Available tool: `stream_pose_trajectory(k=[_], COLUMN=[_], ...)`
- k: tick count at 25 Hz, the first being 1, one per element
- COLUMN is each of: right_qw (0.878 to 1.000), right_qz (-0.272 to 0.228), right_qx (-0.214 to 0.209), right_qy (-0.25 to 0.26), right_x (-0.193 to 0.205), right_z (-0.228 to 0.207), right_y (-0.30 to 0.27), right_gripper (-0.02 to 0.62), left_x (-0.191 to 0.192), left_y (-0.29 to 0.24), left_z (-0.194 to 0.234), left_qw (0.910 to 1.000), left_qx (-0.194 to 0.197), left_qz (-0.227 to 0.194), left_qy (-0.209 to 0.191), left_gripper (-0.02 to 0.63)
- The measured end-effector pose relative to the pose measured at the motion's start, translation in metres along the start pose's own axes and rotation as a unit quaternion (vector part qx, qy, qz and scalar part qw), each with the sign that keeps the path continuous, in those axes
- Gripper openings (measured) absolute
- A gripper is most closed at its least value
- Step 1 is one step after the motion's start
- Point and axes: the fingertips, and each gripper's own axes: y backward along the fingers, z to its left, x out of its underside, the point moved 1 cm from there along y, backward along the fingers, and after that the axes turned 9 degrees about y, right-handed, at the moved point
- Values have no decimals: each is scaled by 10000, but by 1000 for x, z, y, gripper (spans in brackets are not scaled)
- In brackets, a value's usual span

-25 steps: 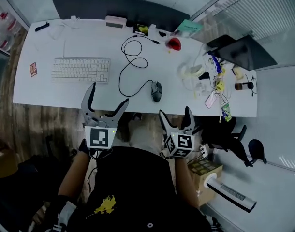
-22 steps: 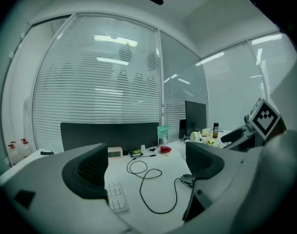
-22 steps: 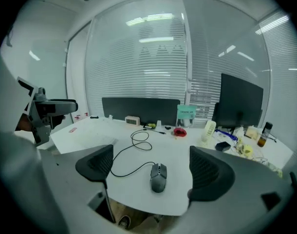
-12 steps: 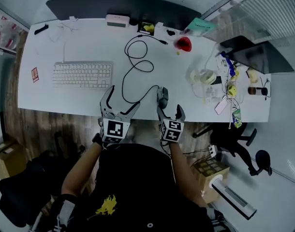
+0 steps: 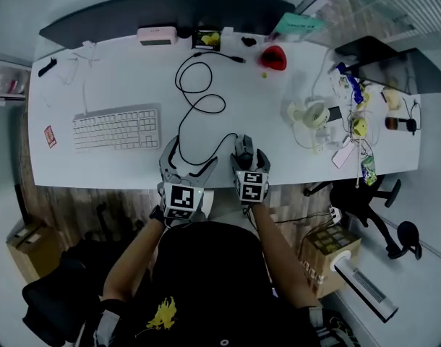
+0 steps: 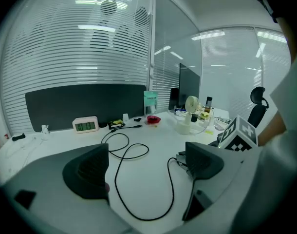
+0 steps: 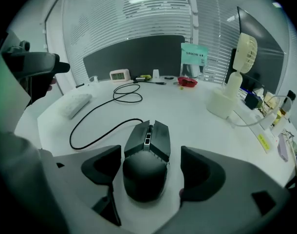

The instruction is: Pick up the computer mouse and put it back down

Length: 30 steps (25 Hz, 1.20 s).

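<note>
A dark computer mouse (image 7: pixel 146 165) lies on the white table (image 5: pixel 97 165) near the front edge, seen in the head view as the mouse (image 5: pixel 243 144). My right gripper (image 7: pixel 151 172) straddles it, one pad on each side with a small gap left at both; its jaws are closing. In the head view the right gripper (image 5: pixel 248 157) sits just behind the mouse. My left gripper (image 5: pixel 186 161) stands open to the left of it, low over the table. In the left gripper view the left gripper (image 6: pixel 144 167) has only the mouse's black cable (image 6: pixel 120 179) below its jaws.
The cable (image 5: pixel 199 103) loops toward the table's back. A white keyboard (image 5: pixel 117 129) lies to the left. A white desk fan (image 5: pixel 307 114) and small clutter stand to the right. A clock (image 5: pixel 154 35) and a red object (image 5: pixel 272 60) sit at the back.
Both grippers have come down and forward from in front of the table onto its front part. The right one now has the mouse between its jaws, which have narrowed.
</note>
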Motion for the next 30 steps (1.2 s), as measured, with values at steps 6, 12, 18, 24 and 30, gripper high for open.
stream_pose_trajectory(k=[6, 12, 18, 24, 30], right_qw=[9998, 9998, 9948, 9728, 9325], right_qz=[-50, -167, -946, -2275, -3562], right_qx=[-107, 47, 374, 380, 412], right_qy=[175, 108, 100, 196, 428], right_x=[2, -11, -62, -150, -258], right_z=[3, 2, 4, 18, 21], right_y=[-8, 8, 57, 141, 237], right_gripper=[319, 307, 307, 307, 307], left_x=[-13, -24, -37, -92, -174], left_y=[-2, 20, 59, 112, 179], left_z=[-1, 3, 10, 25, 36], left_qw=[10000, 9997, 9986, 9892, 9734], left_qx=[-13, -80, -166, -318, -513], left_qz=[-16, -169, -405, -1379, -2097], left_qy=[-56, -184, -297, -370, -772], left_gripper=[495, 494, 494, 402, 377])
